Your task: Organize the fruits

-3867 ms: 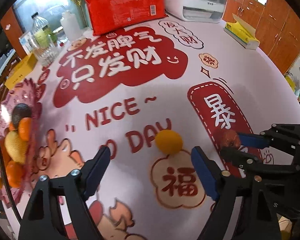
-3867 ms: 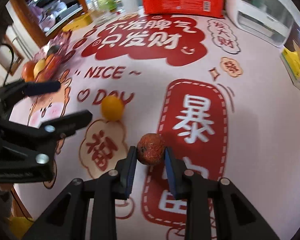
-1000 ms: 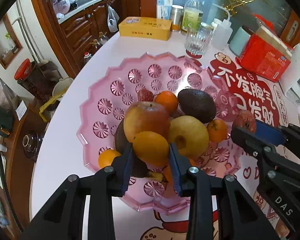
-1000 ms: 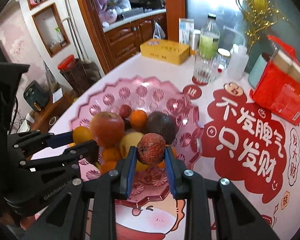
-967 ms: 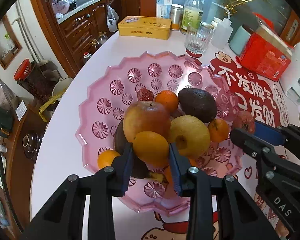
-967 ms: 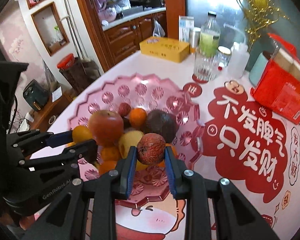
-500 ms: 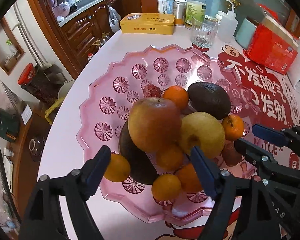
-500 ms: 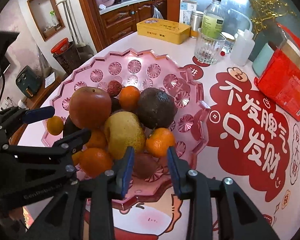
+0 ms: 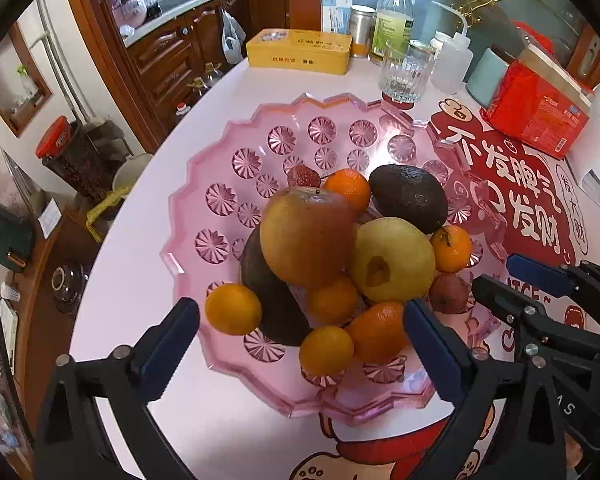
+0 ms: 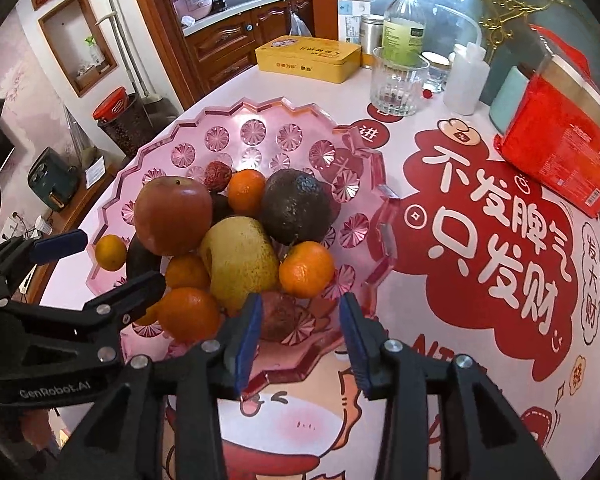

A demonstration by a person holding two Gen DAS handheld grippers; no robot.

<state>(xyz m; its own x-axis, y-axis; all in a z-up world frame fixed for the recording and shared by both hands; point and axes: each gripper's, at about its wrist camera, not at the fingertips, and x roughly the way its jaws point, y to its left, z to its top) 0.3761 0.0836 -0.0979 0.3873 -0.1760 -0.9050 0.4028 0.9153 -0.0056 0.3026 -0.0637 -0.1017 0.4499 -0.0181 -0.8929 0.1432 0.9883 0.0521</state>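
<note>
From your left wrist camera, your left gripper (image 9: 300,332) is hanging released, jaws spread wide over the pink tray (image 9: 219,168). The fruit pile is sitting at the tray's centre, an orange (image 9: 326,350) lying between the fingers at 6 o'clock.

From your right wrist camera, your right gripper (image 10: 300,332) is gaping too, gripping nothing. The lychee (image 10: 277,314) is resting in the tray at 6 o'clock of the pile.

We see a pink bowl (image 9: 203,220) full of fruit. A big apple (image 9: 306,236) sits on top of the pile, with a yellow pear (image 9: 392,260) beside it. Our left gripper (image 9: 300,340) is wide open near the bowl's edge. The reddish fruit (image 9: 448,294) by the pear may be a lychee.
</note>
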